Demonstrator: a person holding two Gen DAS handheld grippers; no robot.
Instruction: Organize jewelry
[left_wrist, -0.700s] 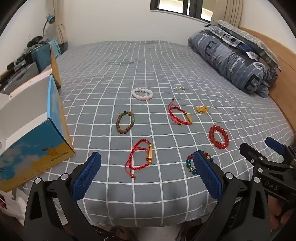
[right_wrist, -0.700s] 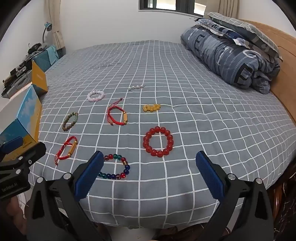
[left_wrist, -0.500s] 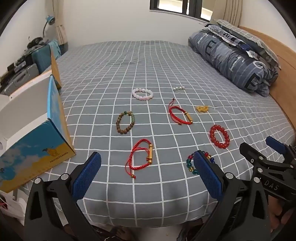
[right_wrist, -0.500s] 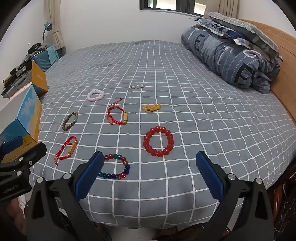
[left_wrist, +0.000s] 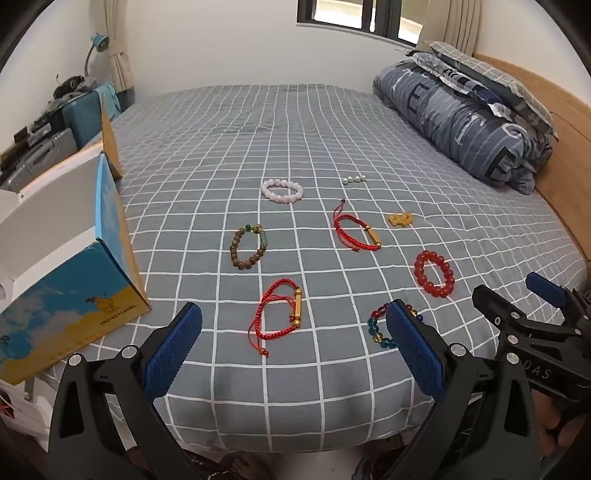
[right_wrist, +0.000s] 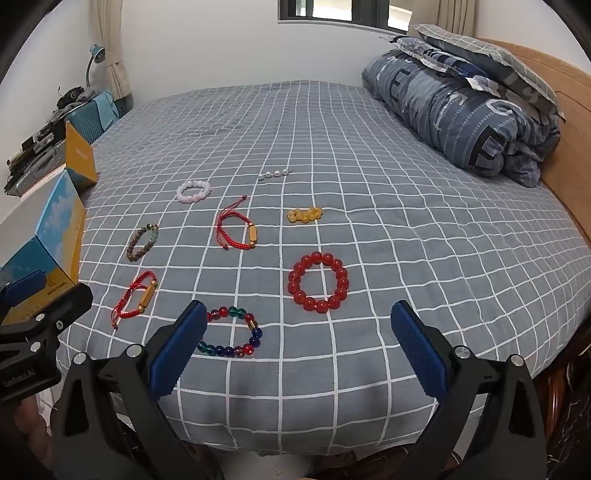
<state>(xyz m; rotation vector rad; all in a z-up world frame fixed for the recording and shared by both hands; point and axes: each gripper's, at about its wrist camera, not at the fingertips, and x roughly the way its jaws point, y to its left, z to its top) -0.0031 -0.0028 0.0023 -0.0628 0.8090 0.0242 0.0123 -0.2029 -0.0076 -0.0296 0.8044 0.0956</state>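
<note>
Hovering at the near edge of the bed (left_wrist: 295, 129), the left gripper (left_wrist: 291, 343) and right gripper (right_wrist: 295, 343) both stand spread wide, nothing between their pads. The jewelry lies scattered on the checked sheet: a red cord bracelet (left_wrist: 279, 314) ahead of the left gripper, a multicoloured bead bracelet (right_wrist: 232, 336) and a red bead bracelet (right_wrist: 318, 282) nearest the right one. Nothing looks gathered yet. Next likely comes a descent onto one bracelet, then carrying it to the open box (left_wrist: 70, 258) at left.

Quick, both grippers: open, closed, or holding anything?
Left gripper: open, holding nothing, above the bed's near edge.
Right gripper: open, holding nothing.
</note>
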